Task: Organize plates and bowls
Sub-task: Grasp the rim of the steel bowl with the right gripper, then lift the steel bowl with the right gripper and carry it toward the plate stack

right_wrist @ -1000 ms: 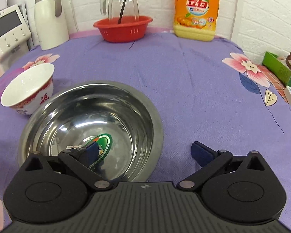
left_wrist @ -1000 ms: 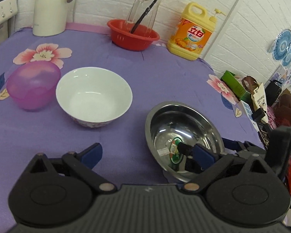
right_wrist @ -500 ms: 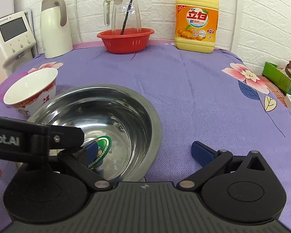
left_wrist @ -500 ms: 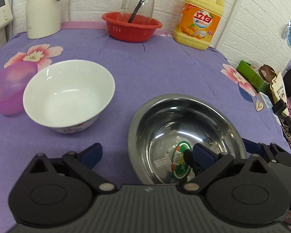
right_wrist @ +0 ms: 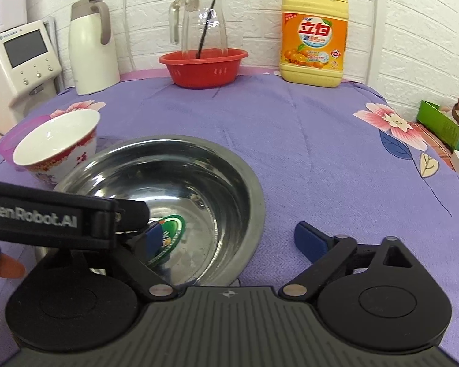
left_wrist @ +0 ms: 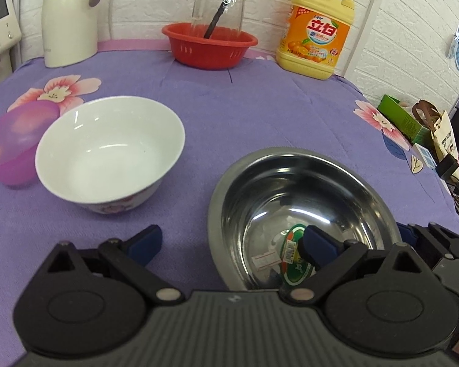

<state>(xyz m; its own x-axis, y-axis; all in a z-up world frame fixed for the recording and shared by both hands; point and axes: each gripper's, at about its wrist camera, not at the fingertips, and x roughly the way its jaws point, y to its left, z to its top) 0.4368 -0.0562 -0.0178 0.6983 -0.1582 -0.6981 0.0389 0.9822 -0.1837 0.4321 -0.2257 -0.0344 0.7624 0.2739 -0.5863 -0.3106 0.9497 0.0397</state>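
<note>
Both tools gape wide: the left tool point(left_wrist: 229, 241) straddles the near-left rim of the steel bowl point(left_wrist: 303, 189), the right tool point(right_wrist: 229, 238) its near-right rim, each with one finger inside. Beyond, a white bowl point(left_wrist: 107, 153) touches a purple bowl point(left_wrist: 9, 146) on the purple flowered surface point(left_wrist: 244, 107), below a white brick wall point(right_wrist: 260, 6). Since a second ago, the left tool has swung toward the steel bowl.
</note>
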